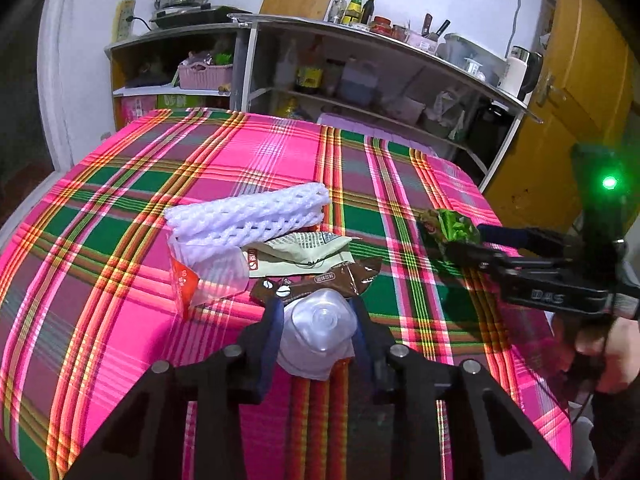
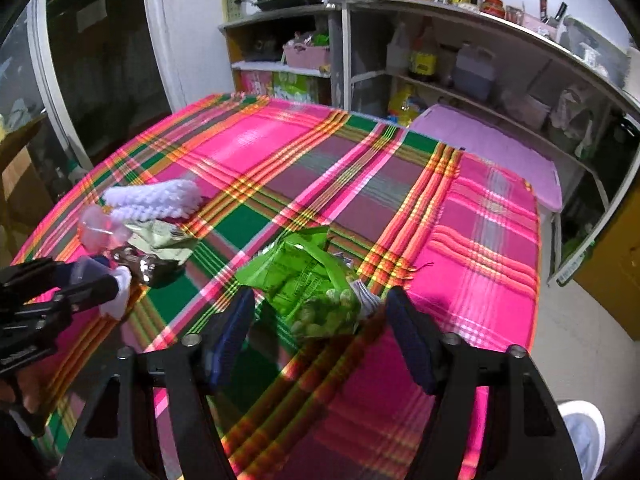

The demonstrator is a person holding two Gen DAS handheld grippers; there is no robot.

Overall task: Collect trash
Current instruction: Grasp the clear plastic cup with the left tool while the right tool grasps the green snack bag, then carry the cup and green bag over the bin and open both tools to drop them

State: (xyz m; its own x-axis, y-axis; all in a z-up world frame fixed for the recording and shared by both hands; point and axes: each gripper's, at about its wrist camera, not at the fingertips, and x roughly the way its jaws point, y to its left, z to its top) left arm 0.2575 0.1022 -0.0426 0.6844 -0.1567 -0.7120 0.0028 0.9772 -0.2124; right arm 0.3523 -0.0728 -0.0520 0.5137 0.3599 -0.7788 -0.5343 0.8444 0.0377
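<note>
A white plastic cup [image 1: 320,328] lies on the pink plaid tablecloth [image 1: 120,320], and my left gripper [image 1: 316,305] is shut on it, a blue pad against each side. Just beyond it are a brown sachet [image 1: 320,280], a beige wrapper [image 1: 304,252], a clear bag with an orange label [image 1: 200,276] and a white foam net [image 1: 248,216]. A green snack bag [image 2: 308,284] lies between the spread fingers of my right gripper [image 2: 320,300]; the pads stand off it. In the right wrist view the left gripper [image 2: 108,276] with the cup [image 2: 118,292] is at the left.
A metal shelf unit [image 1: 360,40] with bottles, a pot and boxes runs behind the table. A purple mat [image 2: 480,148] lies past the far edge, and a yellow door [image 1: 580,80] stands at the right. A hand [image 1: 616,352] holds the right gripper's handle.
</note>
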